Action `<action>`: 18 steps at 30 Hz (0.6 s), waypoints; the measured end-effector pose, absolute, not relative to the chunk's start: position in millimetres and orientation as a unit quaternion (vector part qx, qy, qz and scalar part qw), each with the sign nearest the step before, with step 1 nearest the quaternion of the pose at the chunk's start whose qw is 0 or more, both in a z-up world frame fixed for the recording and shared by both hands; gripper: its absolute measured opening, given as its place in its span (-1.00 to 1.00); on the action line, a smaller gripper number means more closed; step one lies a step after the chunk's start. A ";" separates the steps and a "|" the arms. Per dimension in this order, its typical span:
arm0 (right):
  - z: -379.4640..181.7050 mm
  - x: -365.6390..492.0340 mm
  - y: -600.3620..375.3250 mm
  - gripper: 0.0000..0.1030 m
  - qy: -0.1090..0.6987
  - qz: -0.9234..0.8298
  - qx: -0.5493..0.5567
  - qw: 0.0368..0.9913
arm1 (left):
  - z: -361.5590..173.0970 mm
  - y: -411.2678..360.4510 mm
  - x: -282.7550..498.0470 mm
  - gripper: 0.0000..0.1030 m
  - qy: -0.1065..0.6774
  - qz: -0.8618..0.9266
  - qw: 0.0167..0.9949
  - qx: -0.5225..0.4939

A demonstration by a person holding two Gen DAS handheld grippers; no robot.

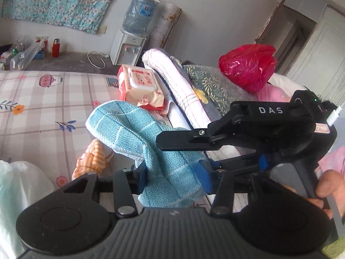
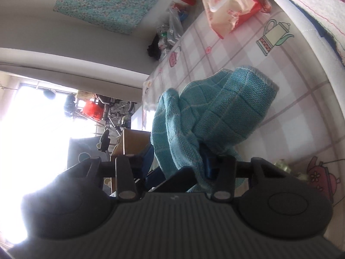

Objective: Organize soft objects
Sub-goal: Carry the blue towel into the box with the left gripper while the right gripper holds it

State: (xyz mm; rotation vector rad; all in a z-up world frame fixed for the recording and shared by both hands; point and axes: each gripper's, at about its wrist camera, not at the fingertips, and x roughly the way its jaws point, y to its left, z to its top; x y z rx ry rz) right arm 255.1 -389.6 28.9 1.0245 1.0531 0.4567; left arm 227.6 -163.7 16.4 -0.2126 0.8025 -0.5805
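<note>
Both wrist views close, angled down; share blue cloth point(image 1: 138, 129), checked tablecloth point(image 2: 291, 112).

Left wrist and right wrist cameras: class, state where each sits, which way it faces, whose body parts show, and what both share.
Left wrist: on the left gripper, facing across the bed to the water dispenser; right gripper and a hand show.
Right wrist: on the right gripper, rolled sideways, facing window and bed; no hand shows.
Shared: blue cloth, wet-wipes pack.

free: checked bedsheet point(image 1: 43, 108) at left | blocked: wipes pack point(image 1: 140, 86), rolled towel point(image 1: 176, 82) at right
</note>
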 end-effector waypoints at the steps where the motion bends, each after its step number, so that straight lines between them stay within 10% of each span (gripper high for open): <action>1: 39.1 250.1 -384.4 -0.13 0.472 0.215 0.458 0.722 | 23.2 -156.4 221.3 -0.06 0.375 -0.275 0.880 -0.103; 18: 105.8 251.6 -109.3 -0.11 0.507 0.423 0.385 0.645 | 87.3 68.9 116.7 -0.06 0.286 -0.030 0.953 -0.099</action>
